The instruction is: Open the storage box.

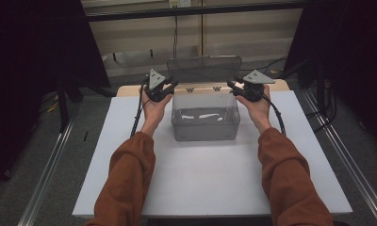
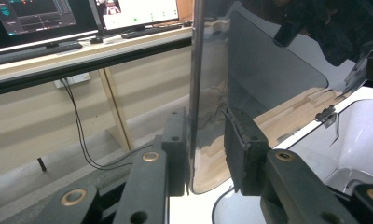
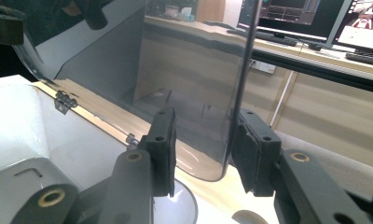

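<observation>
Hinged lid (image 1: 204,69) of the clear plastic storage box (image 1: 205,123) stands upright, a light, stiff, slippery sheet best taken at its side edges, between the narrowed jaws of left gripper (image 2: 208,151) and right gripper (image 3: 204,149).

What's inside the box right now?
Through the box's clear front wall, only pale streaks near the bottom show; whether they are contents or glare I cannot tell. The lid stands open behind.

Grey floor (image 1: 59,155) around the white worktop (image 1: 205,183); a far desk (image 2: 82,56) carries lit monitors (image 2: 35,18) (cables hang beneath).
</observation>
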